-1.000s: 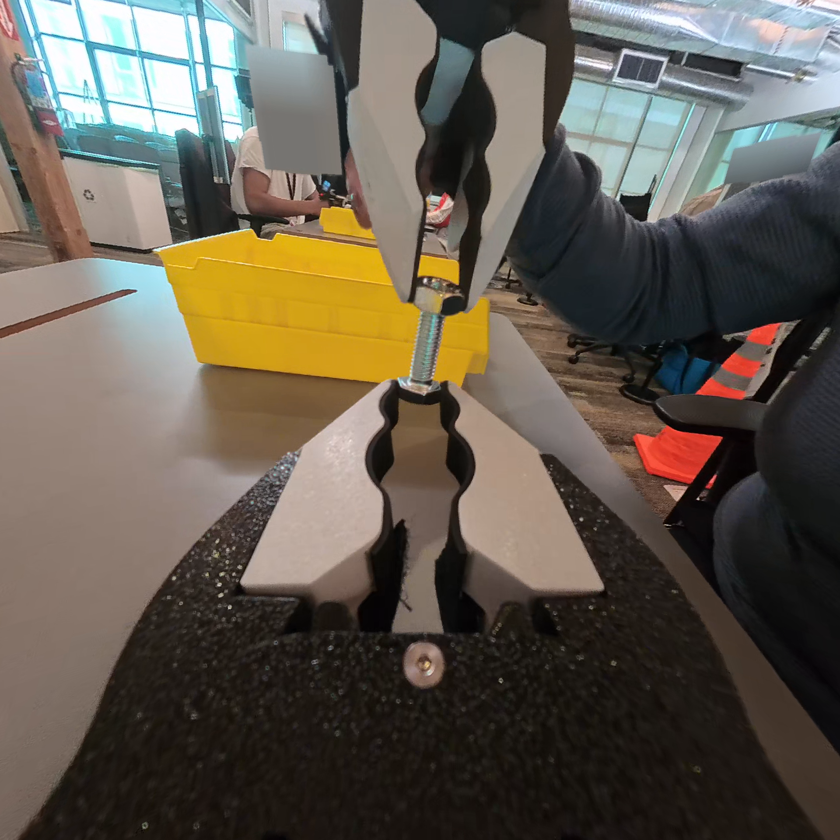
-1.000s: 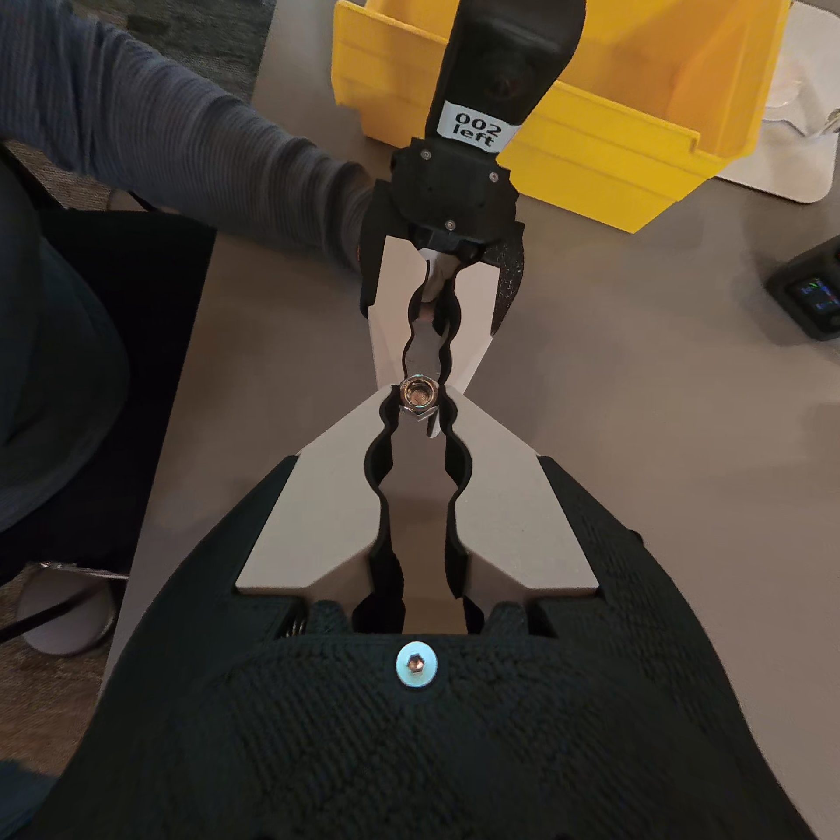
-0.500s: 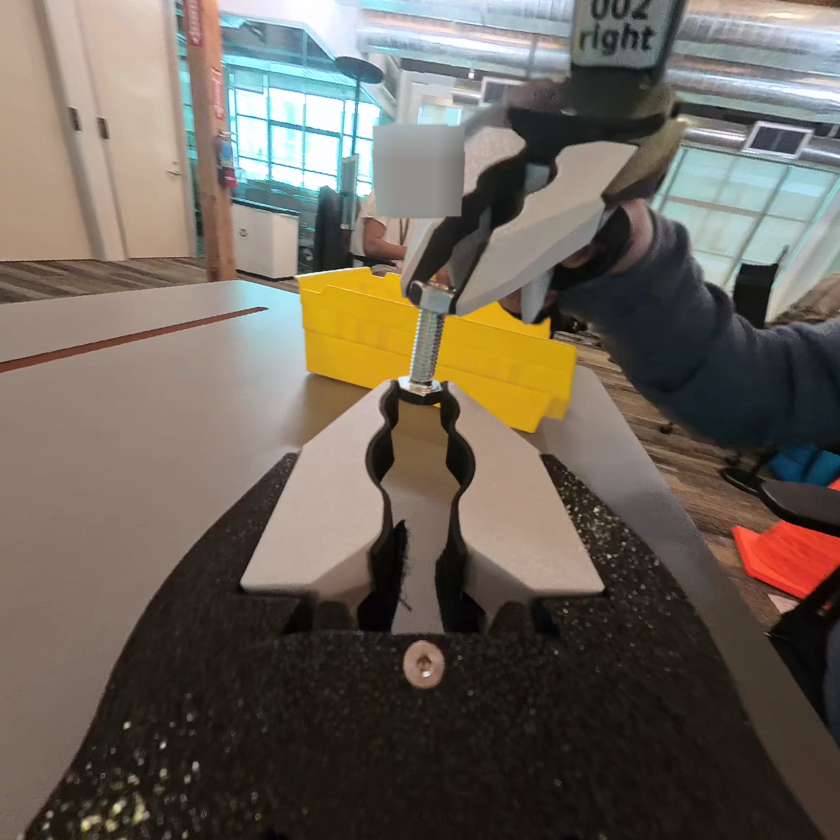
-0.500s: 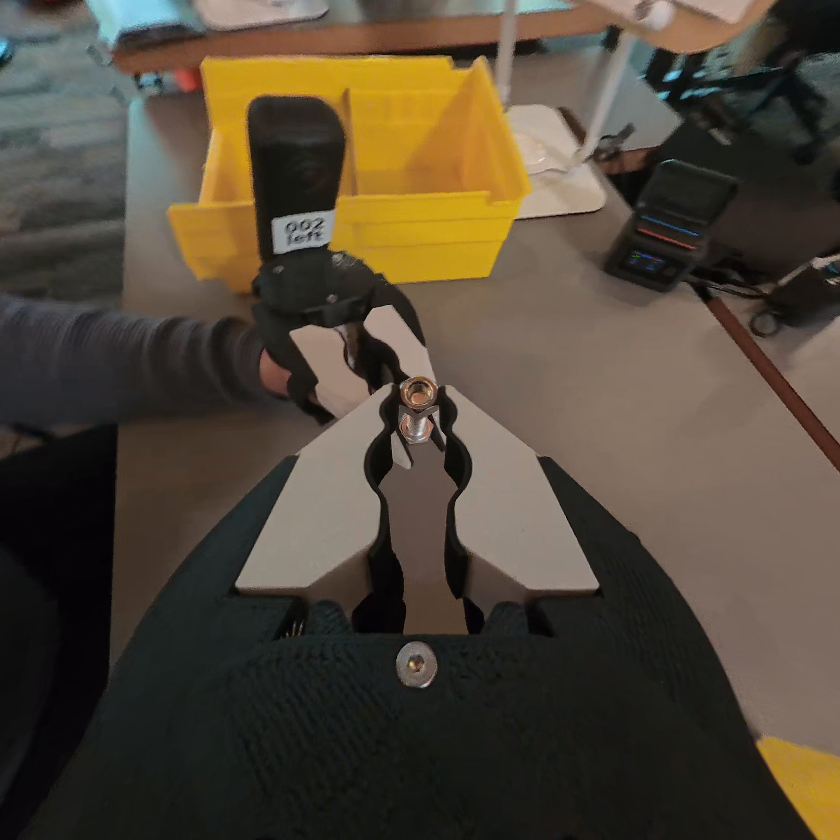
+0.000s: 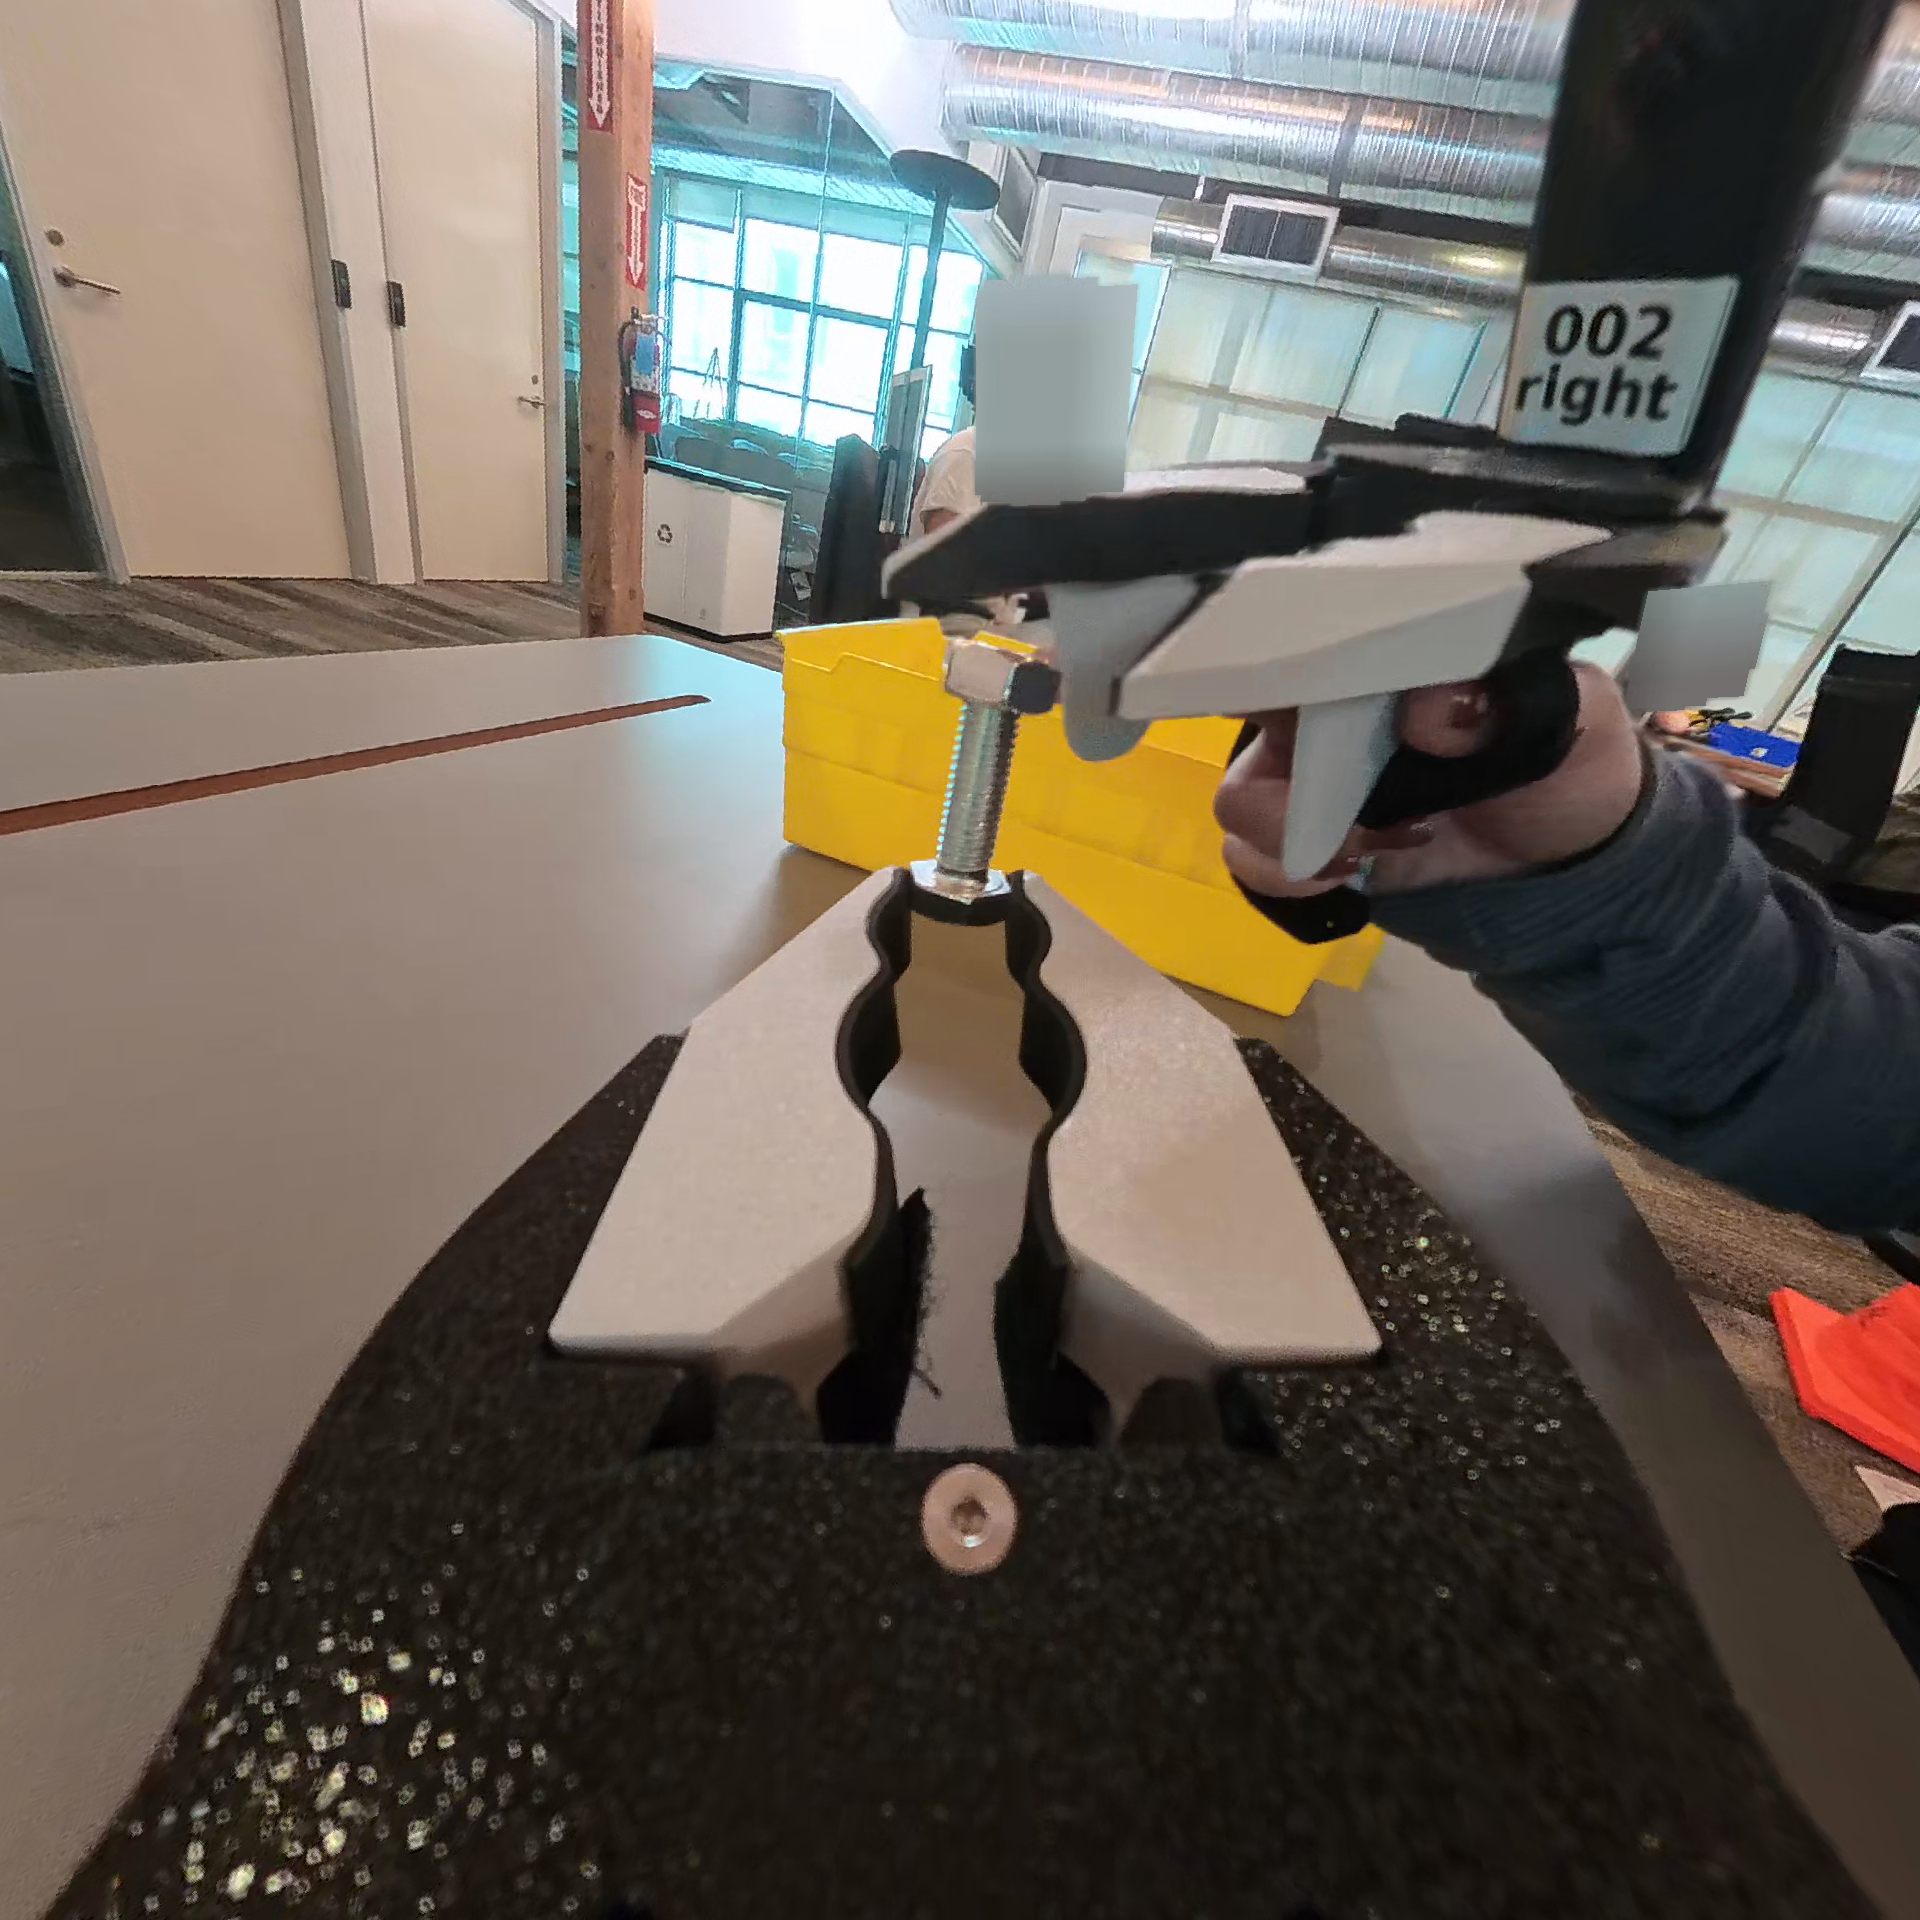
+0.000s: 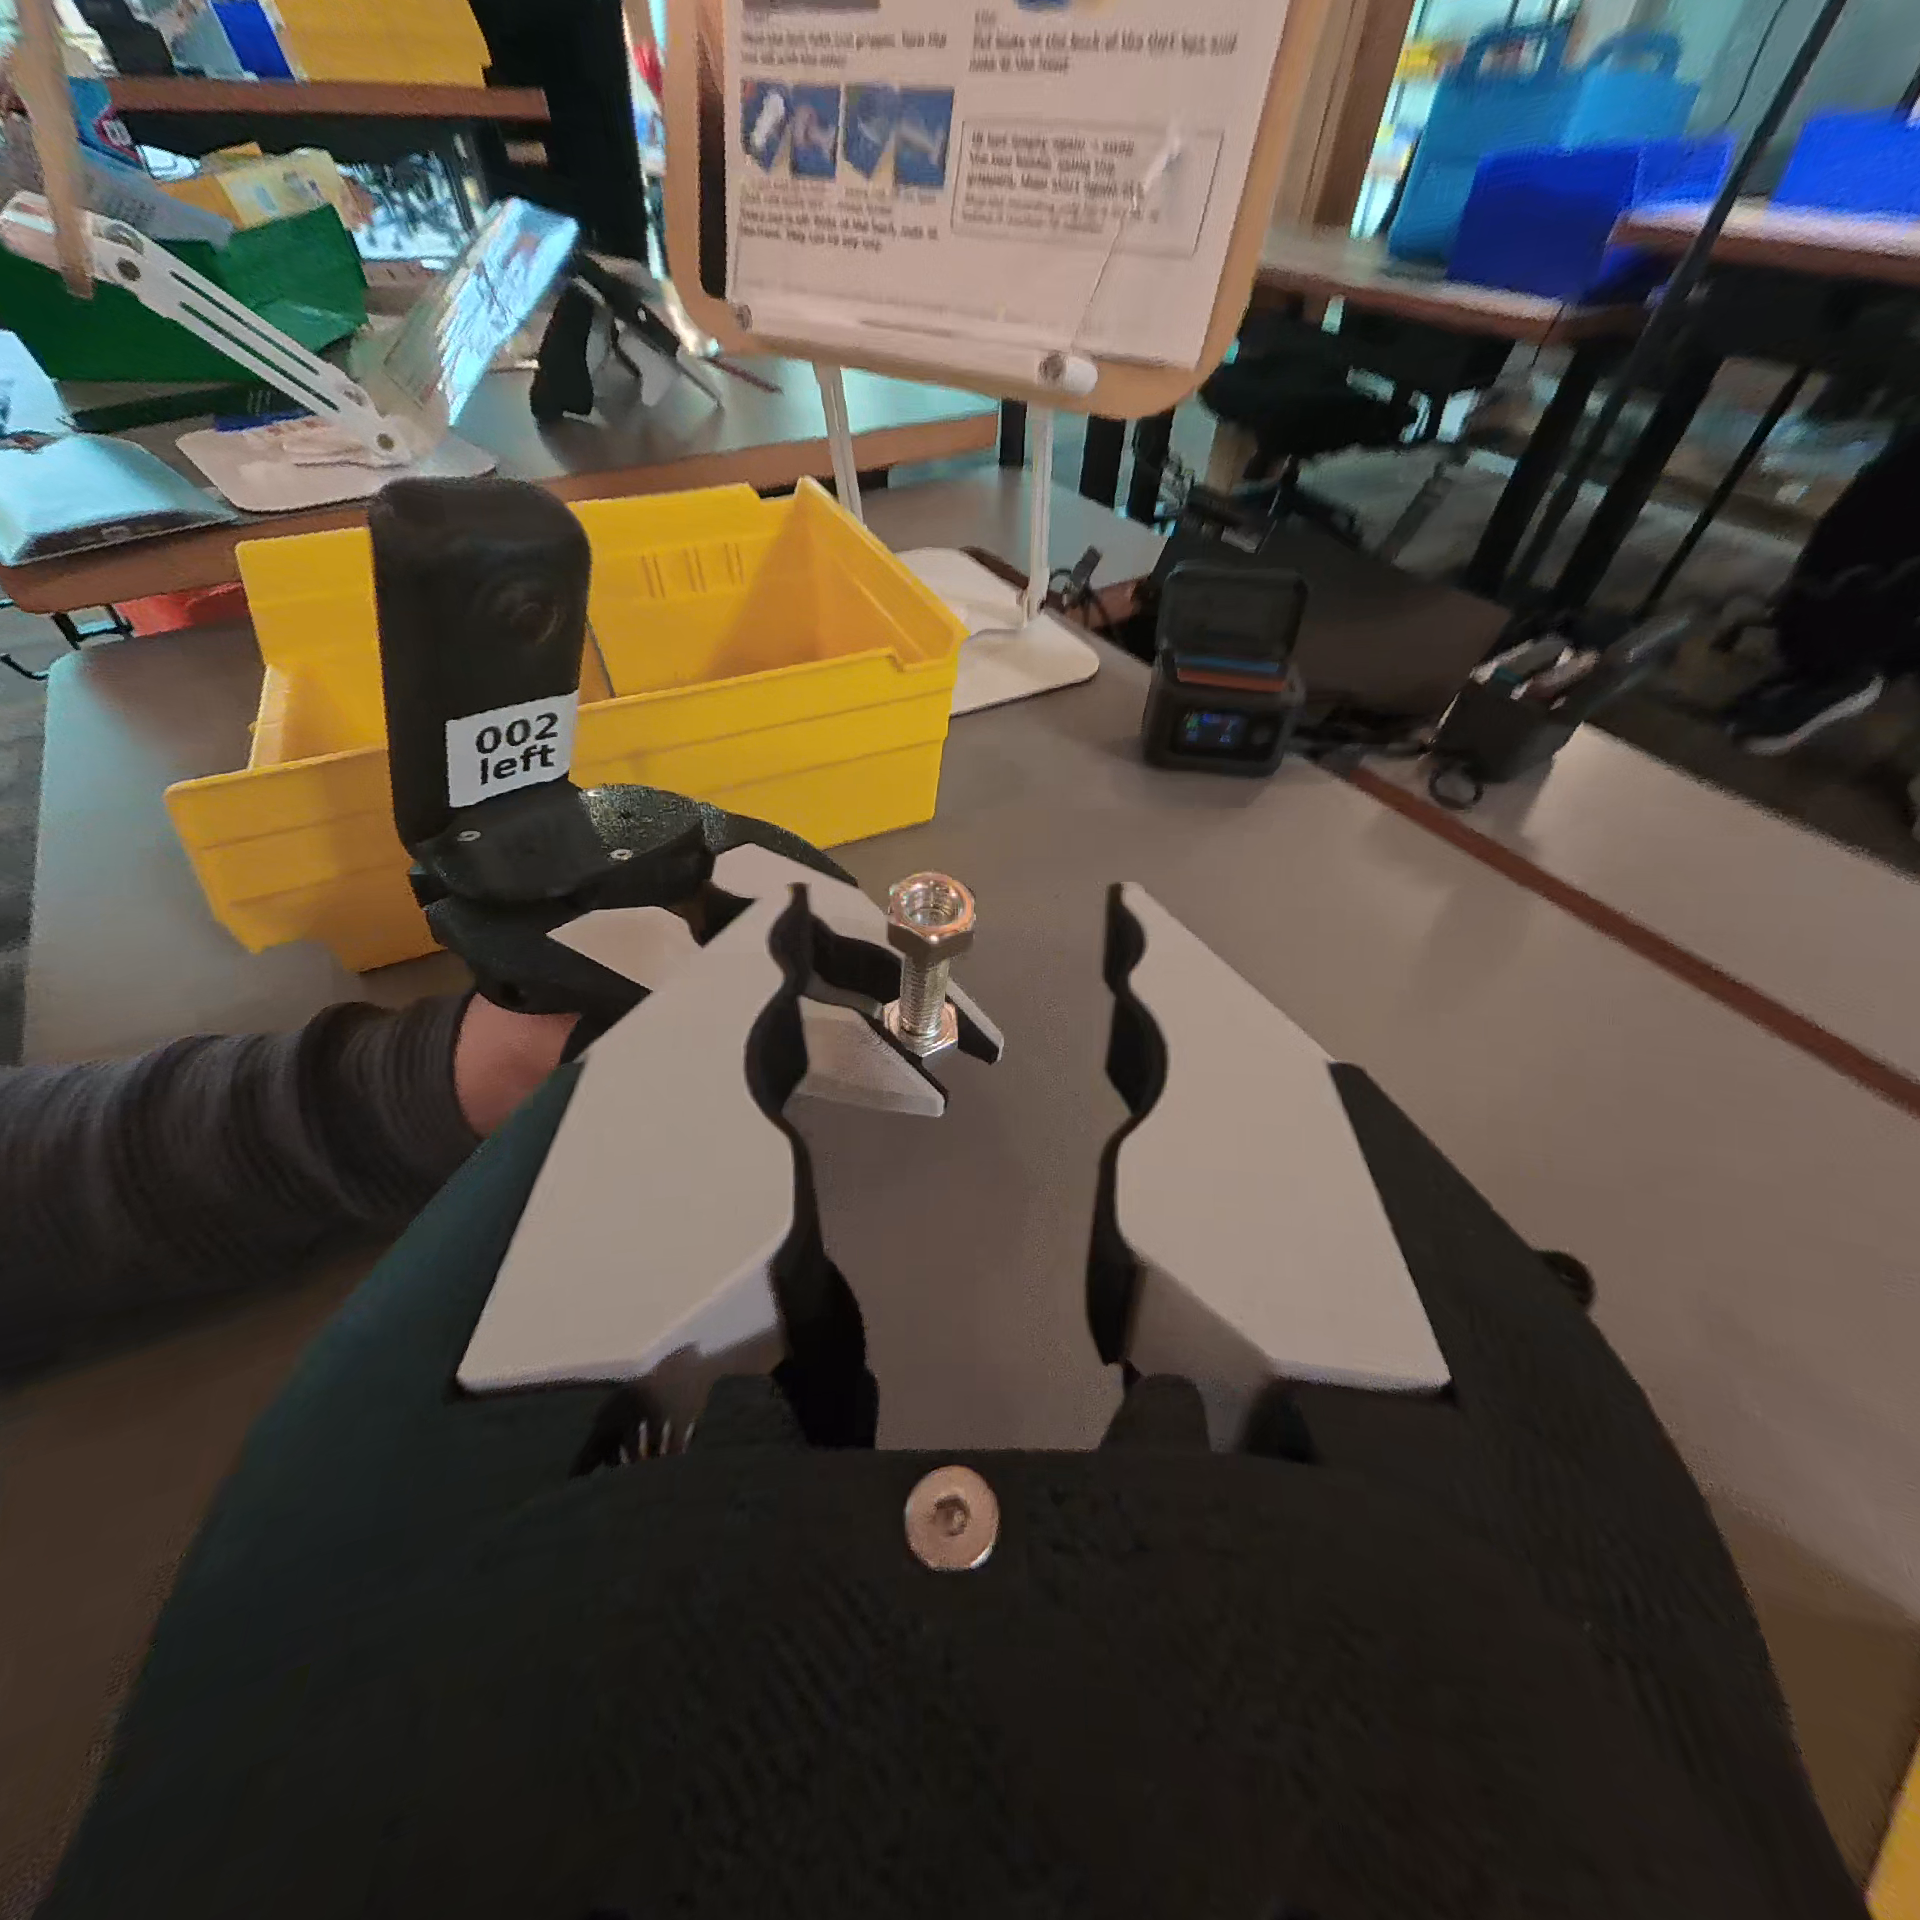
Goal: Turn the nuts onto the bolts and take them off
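Observation:
A steel bolt [image 5: 977, 790] stands upright above the grey table [image 5: 416, 935]. My left gripper [image 5: 956, 896] is shut on the hex head at its lower end. A nut [image 5: 1000, 675] with a hollow top sits on the upper end of the thread. In the right wrist view, the bolt [image 6: 920, 982], the nut [image 6: 930, 914] and the left gripper [image 6: 935, 1049] all show. My right gripper [image 6: 956, 904] is open, with its fingers wide apart on either side of the nut and not touching it. In the left wrist view, the right gripper [image 5: 1039, 623] lies level, just right of the nut.
A yellow bin [image 6: 727, 707] stands on the table behind the bolt and shows in the left wrist view [image 5: 1039, 810] too. A black device [image 6: 1216, 686] and a sign board on a white stand [image 6: 977, 187] are at the far side. The table edge [image 5: 1558, 1195] runs along the right. About 5 cm separates my left fingertips from my right.
My right gripper was shut on the nut from above; it has opened, let go and swung down to level beside it. The left gripper still holds the bolt.

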Available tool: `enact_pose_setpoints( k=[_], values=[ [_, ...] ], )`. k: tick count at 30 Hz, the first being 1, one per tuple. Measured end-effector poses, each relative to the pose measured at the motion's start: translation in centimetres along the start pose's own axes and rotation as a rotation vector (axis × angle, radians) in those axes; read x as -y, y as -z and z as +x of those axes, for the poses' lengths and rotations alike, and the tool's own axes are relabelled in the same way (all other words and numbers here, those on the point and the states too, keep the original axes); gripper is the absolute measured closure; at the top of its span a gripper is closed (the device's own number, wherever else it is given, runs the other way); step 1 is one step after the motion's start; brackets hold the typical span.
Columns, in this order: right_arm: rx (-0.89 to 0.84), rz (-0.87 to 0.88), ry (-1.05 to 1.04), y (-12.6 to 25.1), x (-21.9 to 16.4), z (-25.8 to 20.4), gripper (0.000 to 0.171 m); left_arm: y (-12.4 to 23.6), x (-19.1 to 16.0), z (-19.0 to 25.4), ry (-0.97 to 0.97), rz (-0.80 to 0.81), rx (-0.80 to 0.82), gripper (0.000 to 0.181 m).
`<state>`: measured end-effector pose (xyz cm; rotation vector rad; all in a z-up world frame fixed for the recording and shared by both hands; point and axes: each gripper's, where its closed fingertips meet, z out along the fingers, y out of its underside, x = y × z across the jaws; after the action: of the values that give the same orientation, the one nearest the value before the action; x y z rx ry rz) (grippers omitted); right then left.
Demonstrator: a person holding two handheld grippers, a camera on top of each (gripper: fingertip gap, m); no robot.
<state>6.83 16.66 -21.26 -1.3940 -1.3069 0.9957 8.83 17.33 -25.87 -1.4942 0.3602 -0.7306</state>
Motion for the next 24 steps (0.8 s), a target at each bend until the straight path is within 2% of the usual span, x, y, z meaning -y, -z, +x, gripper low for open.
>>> enact_pose_setpoints(
  k=[4,8,14,21,24],
  values=[
    [0.069,0.111,0.096,-0.2,0.2,-2.1,0.104,-0.1,-0.1,0.6,0.004,-0.004,-0.044,0.165],
    [0.142,0.12,0.07,-1.0,-0.6,-3.4,0.09,-0.2,-0.2,1.1,-0.002,-0.014,-0.07,0.165],
    [0.181,0.169,0.028,-0.4,-0.8,-3.5,0.091,0.2,0.2,-0.2,0.035,0.008,-0.011,0.165],
    [0.233,0.217,-0.018,-0.7,-0.5,-3.8,0.085,-0.6,-0.9,1.2,-0.013,-0.066,-0.072,0.165],
    [0.23,0.244,0.012,-0.3,-0.6,-3.8,0.086,0.0,-0.1,0.3,0.039,-0.008,-0.044,0.165]
  ],
)
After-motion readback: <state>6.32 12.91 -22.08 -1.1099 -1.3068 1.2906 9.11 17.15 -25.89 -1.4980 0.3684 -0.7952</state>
